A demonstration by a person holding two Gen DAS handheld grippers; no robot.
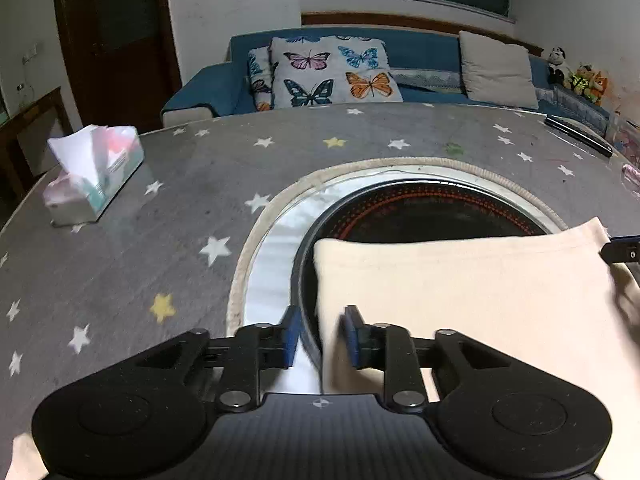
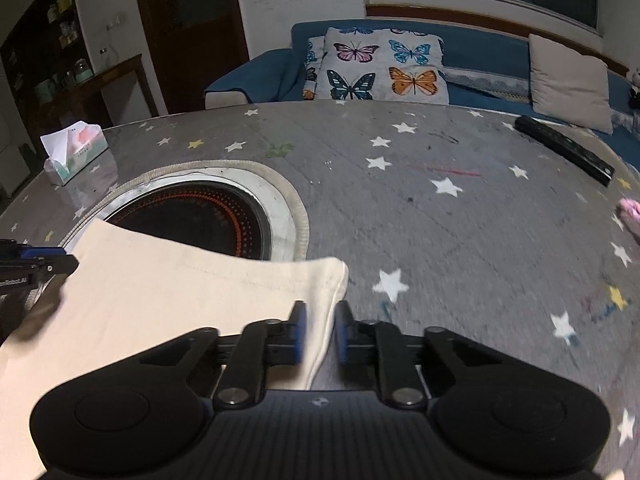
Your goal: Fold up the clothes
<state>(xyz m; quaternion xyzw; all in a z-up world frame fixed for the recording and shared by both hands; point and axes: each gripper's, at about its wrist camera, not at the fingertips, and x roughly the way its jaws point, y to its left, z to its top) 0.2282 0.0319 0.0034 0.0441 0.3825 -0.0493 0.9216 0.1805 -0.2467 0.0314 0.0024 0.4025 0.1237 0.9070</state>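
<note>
Cream cloth [image 1: 460, 288], soft and thin, lying flat on the near part of the desk [image 1: 120, 264], partly over the round black plate [image 1: 432, 212] sunk in the middle. Stretched long from left to right, with its far edge running straight across.

Left tool [image 1: 320, 334] at the left edge of the cloth, blue pads [image 1: 291, 334] spread apart a little, with the cloth edge sitting in the gap. Not pinching yet, by the look of it; only the right pad seems close to the cloth. Right tool [image 2: 320, 332] at the right edge, near the far right corner, pads also spread, a strip of cloth running between them and looking loose. Too blurry to say if either pad is touching.

So: one tool at each short end, cloth lying between them and reaching away toward the far side. Both about the same nearness to their own edge. Probably a good spot to squeeze both ends, then lift and bring one edge over onto the other. Both hands likely need to move together, or the fold could go crooked.

Farther off and out of the way: a tissue box [image 1: 94, 176] at far left, a black remote [image 2: 564, 150] at far right, a blue sofa [image 2: 256, 76] with a butterfly pillow [image 2: 384, 66] past the desk. Something small and pink [image 2: 630, 210] at the right rim, too blurred to name.
</note>
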